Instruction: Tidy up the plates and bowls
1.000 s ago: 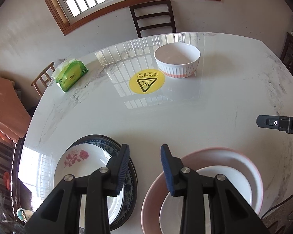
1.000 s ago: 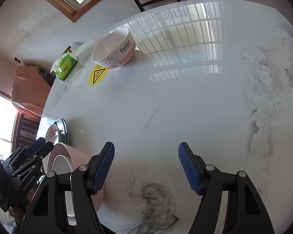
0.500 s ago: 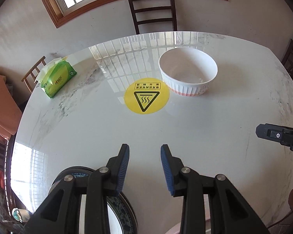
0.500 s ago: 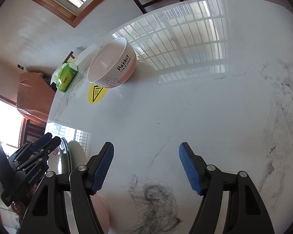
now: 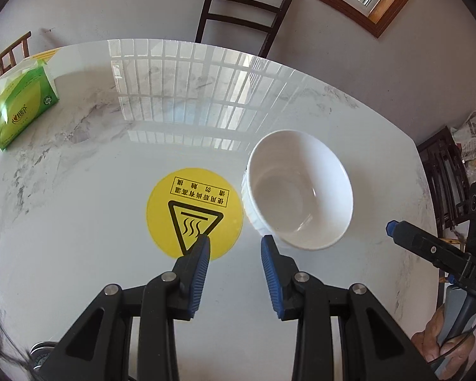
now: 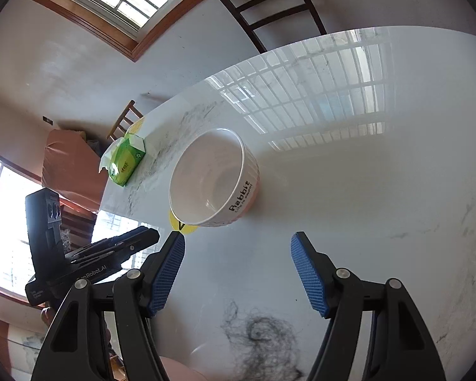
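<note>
A white ribbed bowl [image 5: 298,190] with a pink base and "Rabbit" lettering stands upright and empty on the marble table [image 5: 79,238]. It also shows in the right wrist view [image 6: 211,177]. My left gripper [image 5: 234,250] is open and empty, just short of the bowl's near left side. My right gripper [image 6: 238,250] is open wide and empty, a little in front of the bowl. The right gripper shows at the right edge of the left wrist view [image 5: 428,250]. A pink plate rim [image 6: 181,370] peeks in at the bottom of the right wrist view.
A round yellow hot-surface sticker [image 5: 193,212] lies left of the bowl. A green tissue pack [image 5: 19,108] sits at the table's far left. A dark wooden chair [image 5: 241,9] stands behind the table. A dark vein patch [image 6: 260,339] marks the marble.
Both grippers have moved forward across the table toward the bowl, which now looks much larger. The stacked plates have dropped out of the left wrist view. Both grippers stayed open.
</note>
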`<state>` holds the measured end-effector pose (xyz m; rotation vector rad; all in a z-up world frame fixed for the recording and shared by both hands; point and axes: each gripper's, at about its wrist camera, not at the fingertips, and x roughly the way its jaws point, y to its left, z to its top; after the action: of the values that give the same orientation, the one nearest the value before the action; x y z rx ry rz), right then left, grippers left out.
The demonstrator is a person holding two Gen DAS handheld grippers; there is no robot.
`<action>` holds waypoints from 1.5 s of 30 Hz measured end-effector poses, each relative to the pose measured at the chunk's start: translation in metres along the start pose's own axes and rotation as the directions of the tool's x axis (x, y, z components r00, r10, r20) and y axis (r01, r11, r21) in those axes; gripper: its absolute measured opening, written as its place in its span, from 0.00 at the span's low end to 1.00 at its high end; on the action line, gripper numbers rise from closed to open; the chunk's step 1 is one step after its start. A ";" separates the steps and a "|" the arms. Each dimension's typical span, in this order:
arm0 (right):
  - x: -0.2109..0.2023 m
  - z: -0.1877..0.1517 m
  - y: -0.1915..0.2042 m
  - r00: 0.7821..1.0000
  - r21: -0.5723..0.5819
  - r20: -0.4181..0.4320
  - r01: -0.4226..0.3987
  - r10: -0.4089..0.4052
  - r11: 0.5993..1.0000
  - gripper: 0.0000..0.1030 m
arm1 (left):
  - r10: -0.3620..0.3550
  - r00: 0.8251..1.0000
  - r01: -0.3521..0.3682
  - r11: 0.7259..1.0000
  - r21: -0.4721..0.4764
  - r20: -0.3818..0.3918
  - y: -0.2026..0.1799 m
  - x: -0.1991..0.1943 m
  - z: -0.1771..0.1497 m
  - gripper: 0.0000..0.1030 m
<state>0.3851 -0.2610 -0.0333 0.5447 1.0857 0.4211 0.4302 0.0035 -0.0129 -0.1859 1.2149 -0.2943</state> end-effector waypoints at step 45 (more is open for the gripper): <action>-0.013 -0.036 0.033 0.985 0.003 -0.169 -0.043 0.043 0.999 0.23 | 0.034 0.997 -0.036 0.999 -0.017 -0.070 -0.057 -0.070 -0.085 0.11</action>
<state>0.3454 -0.2346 -0.0174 0.5398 1.2387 0.5125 0.3214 -0.0267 0.0372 -0.1707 1.2894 -0.2613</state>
